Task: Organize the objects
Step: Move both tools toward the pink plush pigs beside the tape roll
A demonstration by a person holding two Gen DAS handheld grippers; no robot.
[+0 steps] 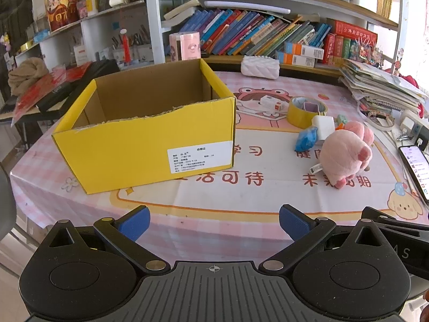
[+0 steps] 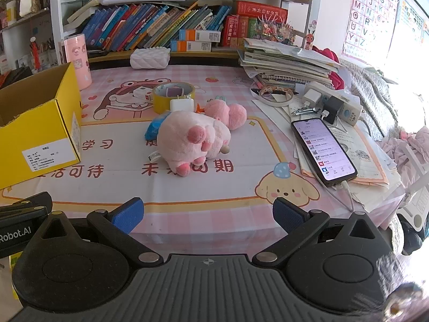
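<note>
Pink plush toy (image 2: pixel 191 141) lies on its side mid-table, right of the yellow box (image 1: pixel 150 134), well apart from it. My read: light, soft, squashes under the pads, won't slip or break. I'd take it across the round body, not the ears or the tag; a deep pinch should hold.

Clustered just behind the plush: blue wrapper (image 2: pixel 155 127) touching it, white charger block (image 2: pixel 181 105), yellow tape roll (image 2: pixel 173 96) with a small purple item inside its ring. Charger is rigid and smooth, so grip its flat sides. Tape roll is stiff; pinch one wall through the ring. Wrapper looks crinkly and flimsy.

Box is open-topped with a ragged cut rim; the part of the inside I can see holds nothing. Probable drop target.

Left gripper (image 1: pixel 214 221): jaws spread wide, nothing in them, hovering at the near table edge facing the box. Right gripper (image 2: pixel 207 214): same, wide and empty, aimed at the plush.

Watch out on the right: phone (image 2: pixel 323 147) on cable, lying on papers near the table edge, power strip (image 2: pixel 332 102) behind it.
</note>
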